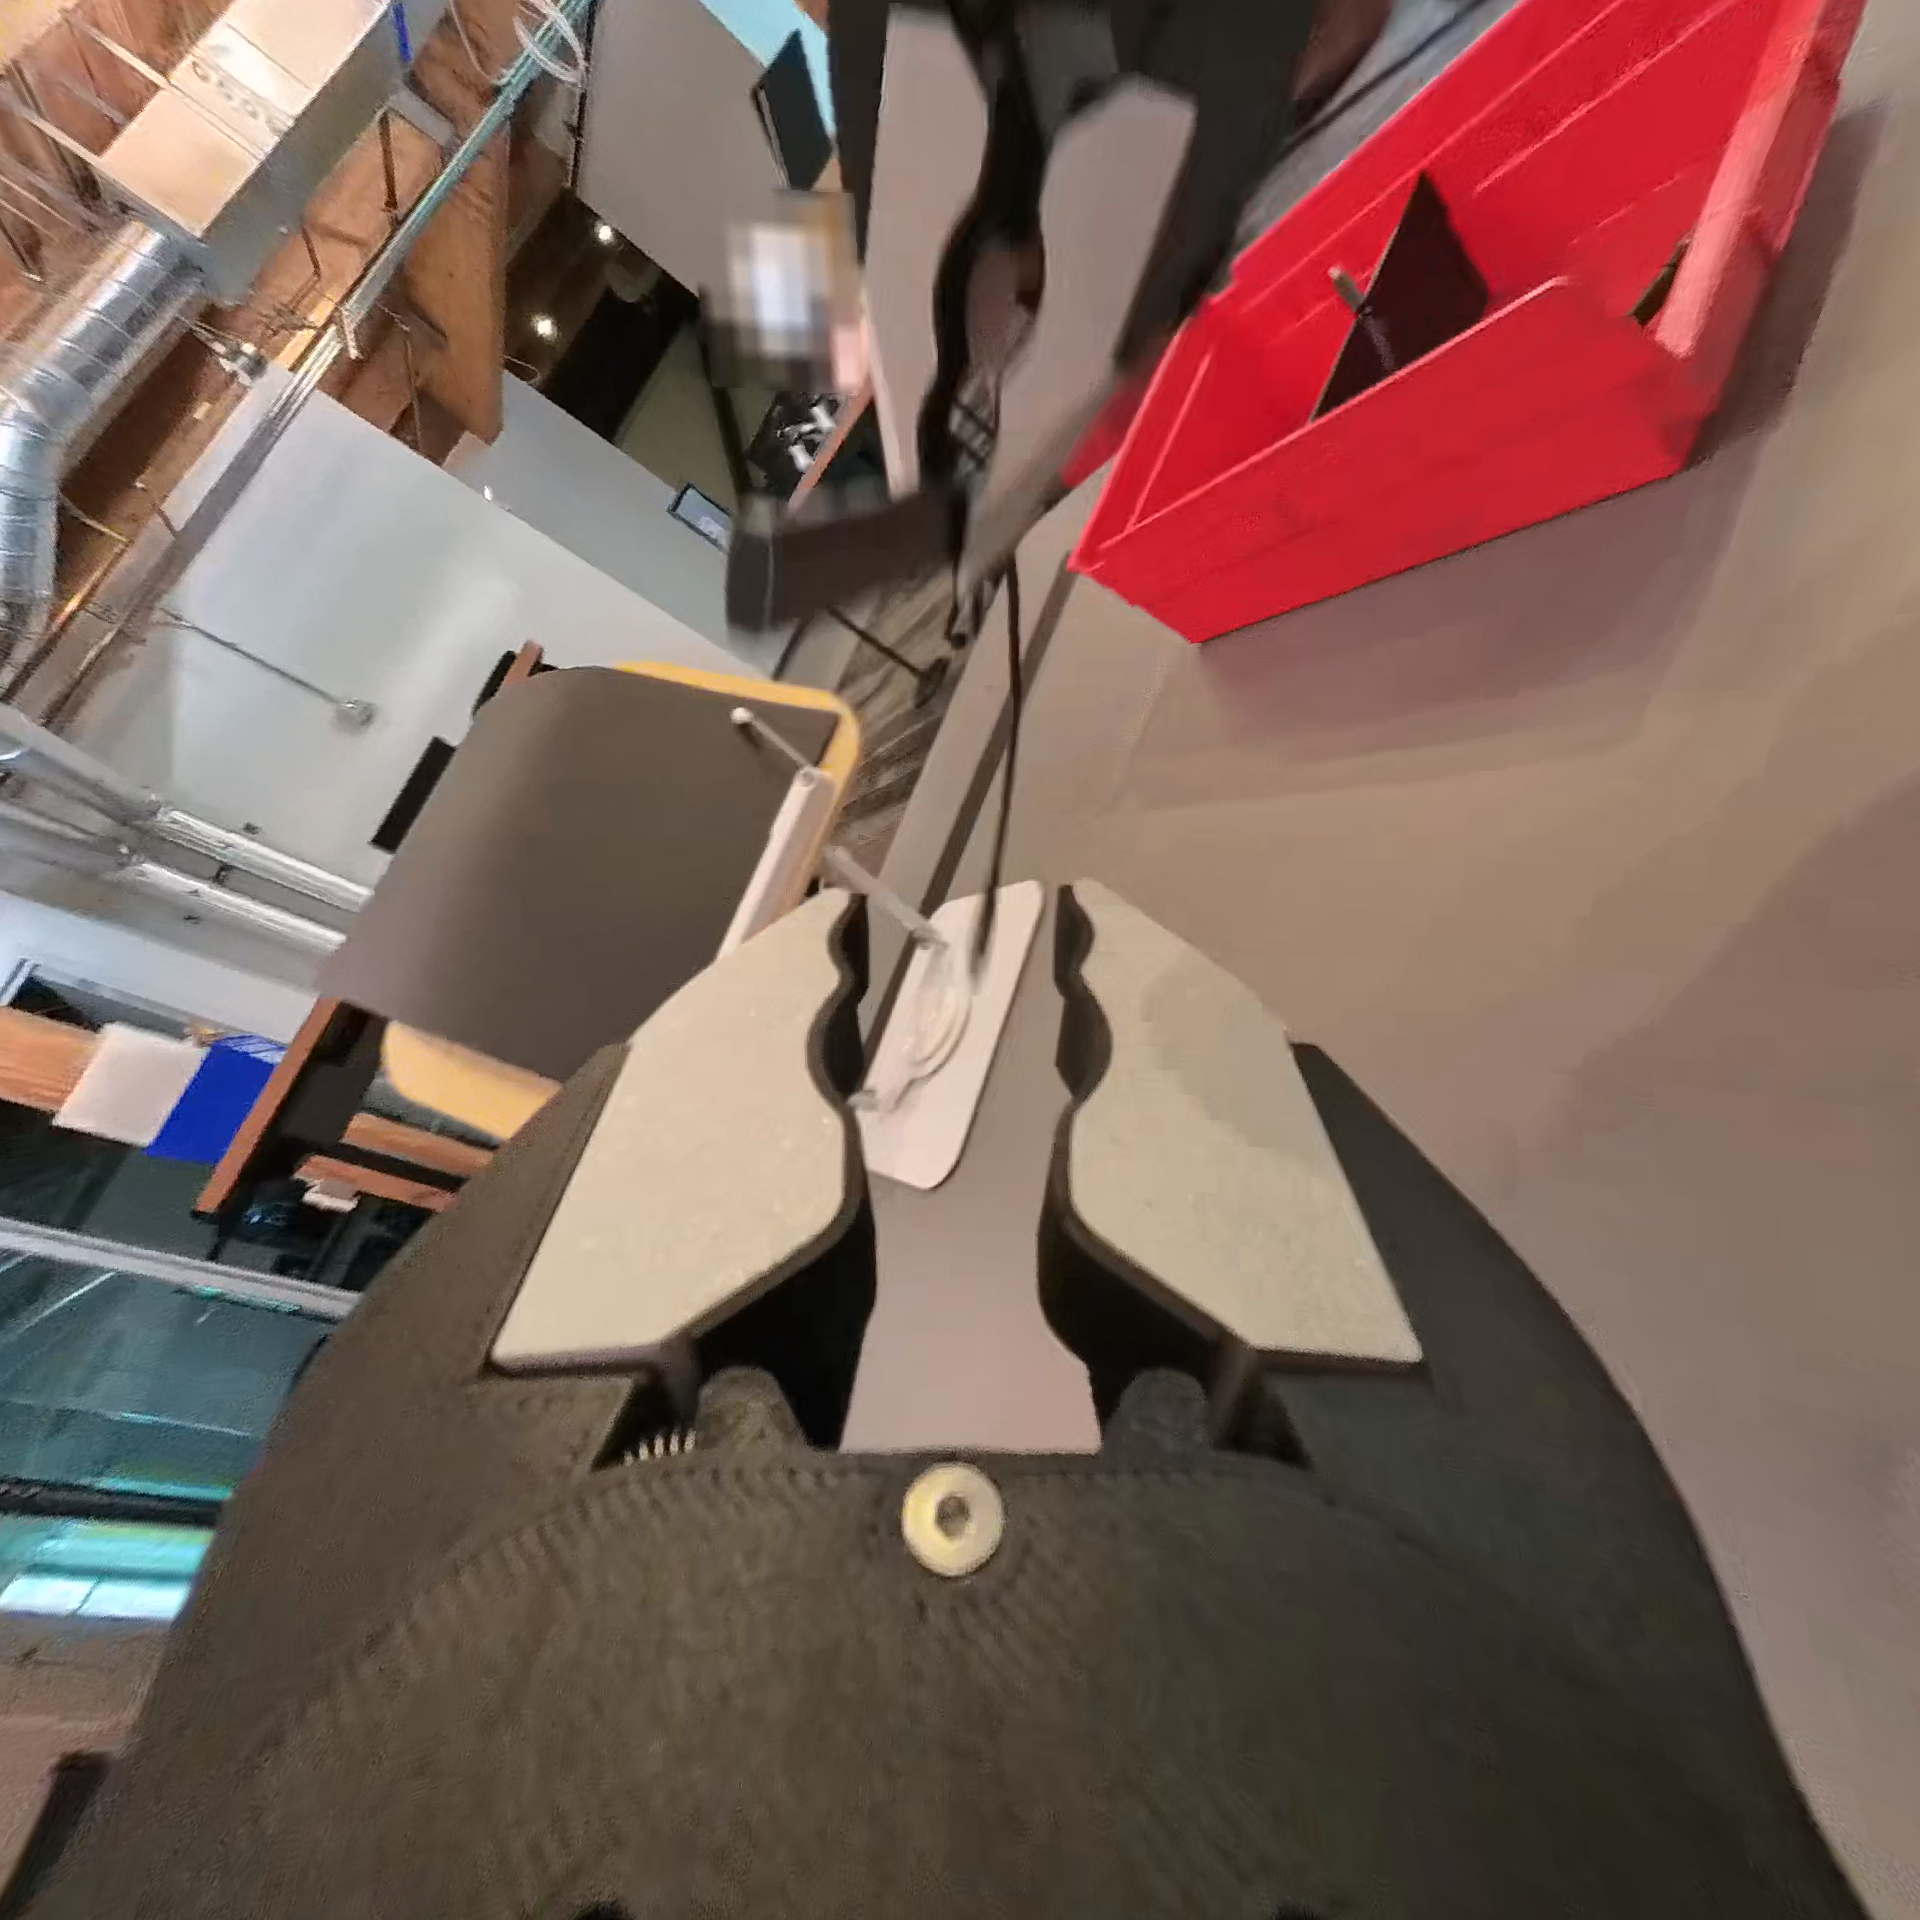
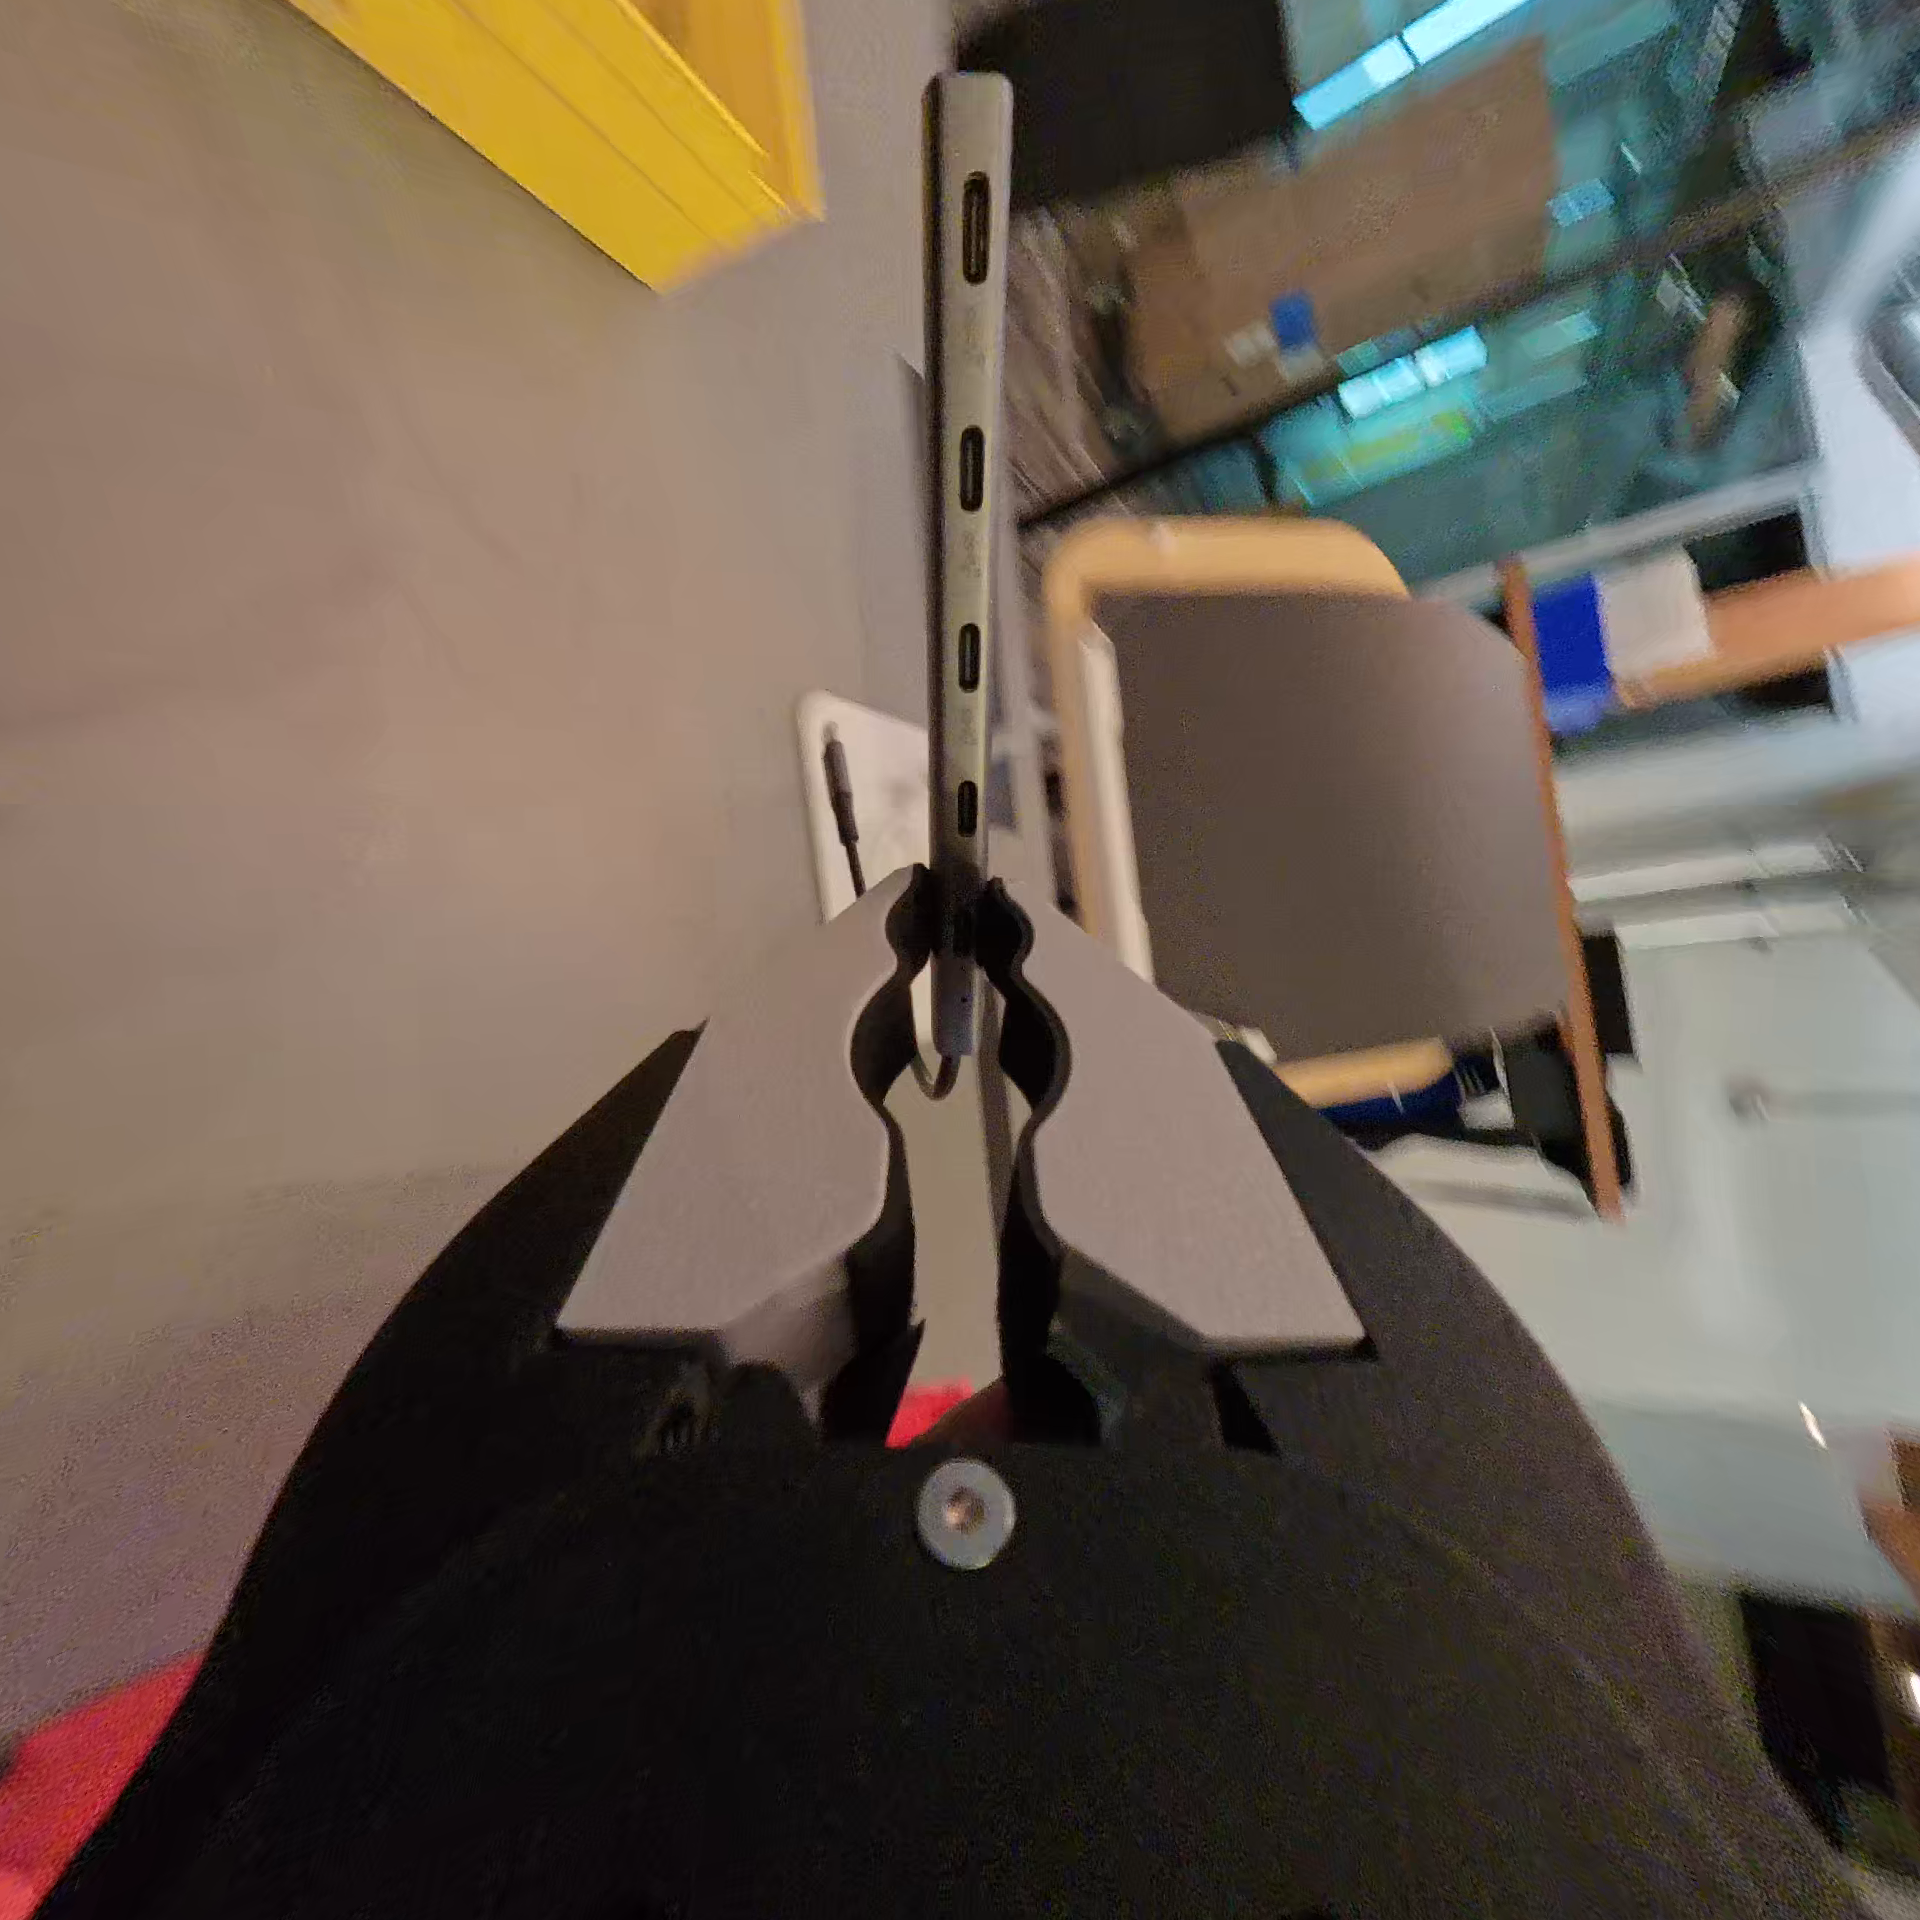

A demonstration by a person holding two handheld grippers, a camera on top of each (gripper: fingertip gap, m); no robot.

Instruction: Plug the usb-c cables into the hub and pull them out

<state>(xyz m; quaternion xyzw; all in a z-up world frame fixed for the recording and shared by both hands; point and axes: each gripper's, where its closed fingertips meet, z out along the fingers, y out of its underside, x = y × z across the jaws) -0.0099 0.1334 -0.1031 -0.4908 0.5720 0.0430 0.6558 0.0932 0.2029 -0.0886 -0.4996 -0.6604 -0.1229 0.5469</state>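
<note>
Grey hub (image 2: 966,540) pinched edge-on in right gripper (image 2: 961,914), left gripper (image 1: 956,997) parted, empty over cable (image 1: 1006,748); liable to twist under plugging force.

hub (image 2: 966,540) port markings: small marks sat between the four ports on the hub's narrow edge, too blurred to be read.
white sheet (image 2: 883,800) behind the hub: it bore faint grey print beside the hub's lower end, not legible.
duct (image 1: 249,114) far left of the hub's holder: dim lettering, unreadable.
readable text: none.
</note>
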